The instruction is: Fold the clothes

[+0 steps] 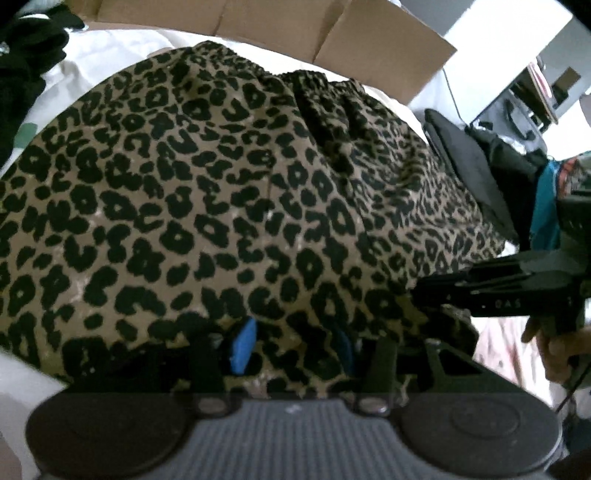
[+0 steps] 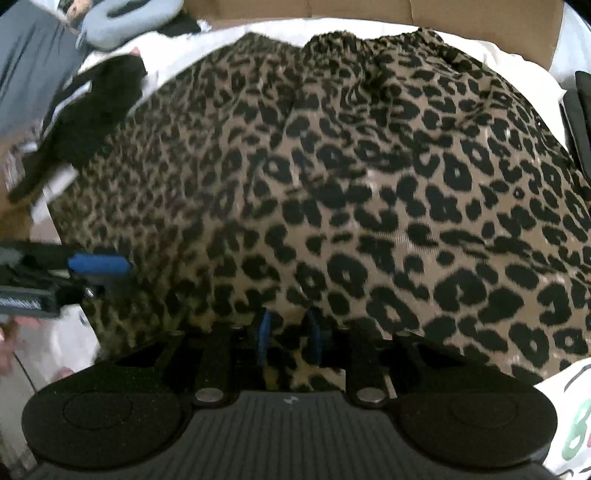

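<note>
A leopard-print skirt [image 1: 229,192] with a gathered elastic waistband [image 1: 317,81] at its far edge lies spread over a white sheet [image 1: 110,51]. My left gripper [image 1: 293,349] holds the near hem, with bunched fabric filling the space between its blue pads [image 1: 243,347]. The right gripper [image 1: 424,291] comes in from the right at the same hem. In the right wrist view, the skirt [image 2: 369,184] fills the frame. There my right gripper [image 2: 288,335] is shut on a narrow fold of hem. The left gripper [image 2: 122,273] sits at the skirt's left edge.
Brown cardboard flaps [image 1: 332,22] stand behind the skirt. Black clothes [image 1: 29,55] lie at the far left, a black flat item [image 1: 472,170] and teal cloth [image 1: 546,206] at the right. A grey cushion [image 2: 129,18] and a black garment [image 2: 103,110] lie beyond the left edge.
</note>
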A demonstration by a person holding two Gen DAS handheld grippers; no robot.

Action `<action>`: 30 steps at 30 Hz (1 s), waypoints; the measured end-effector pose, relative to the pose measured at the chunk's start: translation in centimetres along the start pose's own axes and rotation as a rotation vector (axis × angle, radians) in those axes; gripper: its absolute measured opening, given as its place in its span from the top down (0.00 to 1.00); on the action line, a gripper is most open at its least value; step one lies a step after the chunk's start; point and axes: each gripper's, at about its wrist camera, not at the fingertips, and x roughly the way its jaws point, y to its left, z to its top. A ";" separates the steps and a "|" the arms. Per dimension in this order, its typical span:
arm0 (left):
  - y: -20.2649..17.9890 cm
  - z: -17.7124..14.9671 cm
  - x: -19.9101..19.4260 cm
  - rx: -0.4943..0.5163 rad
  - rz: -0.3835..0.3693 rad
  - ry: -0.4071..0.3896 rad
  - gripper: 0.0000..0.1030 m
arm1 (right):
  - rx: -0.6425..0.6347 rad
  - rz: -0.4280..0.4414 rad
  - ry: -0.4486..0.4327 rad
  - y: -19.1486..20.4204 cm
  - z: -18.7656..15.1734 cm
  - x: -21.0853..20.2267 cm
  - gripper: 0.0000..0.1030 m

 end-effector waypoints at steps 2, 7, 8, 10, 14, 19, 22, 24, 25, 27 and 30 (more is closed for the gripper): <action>0.1 -0.5 -0.3 0.007 0.007 0.004 0.53 | -0.020 -0.008 -0.001 0.1 -0.7 -0.1 0.72; 0.4 -1.3 -0.9 -0.015 0.022 0.015 0.53 | -0.024 -0.015 0.010 0.2 -1.6 -0.5 0.72; 0.5 -1.4 -1.1 -0.028 0.023 0.017 0.53 | -0.020 -0.016 0.011 0.2 -1.8 -0.6 0.72; 0.8 -1.7 -1.4 -0.052 0.024 0.022 0.53 | -0.011 -0.019 0.014 0.3 -2.0 -0.7 0.72; 1.6 -2.1 -2.5 -0.096 0.019 0.032 0.61 | -0.007 -0.025 0.036 0.3 -2.6 -1.0 0.72; 3.1 -2.2 -5.0 -0.118 0.042 0.008 0.61 | 0.018 -0.045 0.052 0.0 -2.9 -2.0 0.72; 4.6 -1.8 -6.8 -0.120 0.072 -0.017 0.61 | 0.017 -0.051 0.038 -0.1 -2.9 -3.0 0.72; 5.8 -1.5 -8.1 -0.119 0.102 -0.038 0.61 | 0.012 -0.051 0.025 -0.2 -2.8 -3.9 0.72; 6.3 -1.3 -8.7 -0.120 0.118 -0.050 0.61 | 0.013 -0.047 0.019 -0.1 -2.6 -4.2 0.72; 7.5 -1.0 -9.9 -0.125 0.150 -0.075 0.61 | 0.013 -0.040 0.006 -0.1 -2.2 -4.8 0.72; 9.1 -0.4 -11.5 -0.130 0.189 -0.116 0.61 | 0.003 -0.034 -0.017 0.2 -1.9 -5.6 0.72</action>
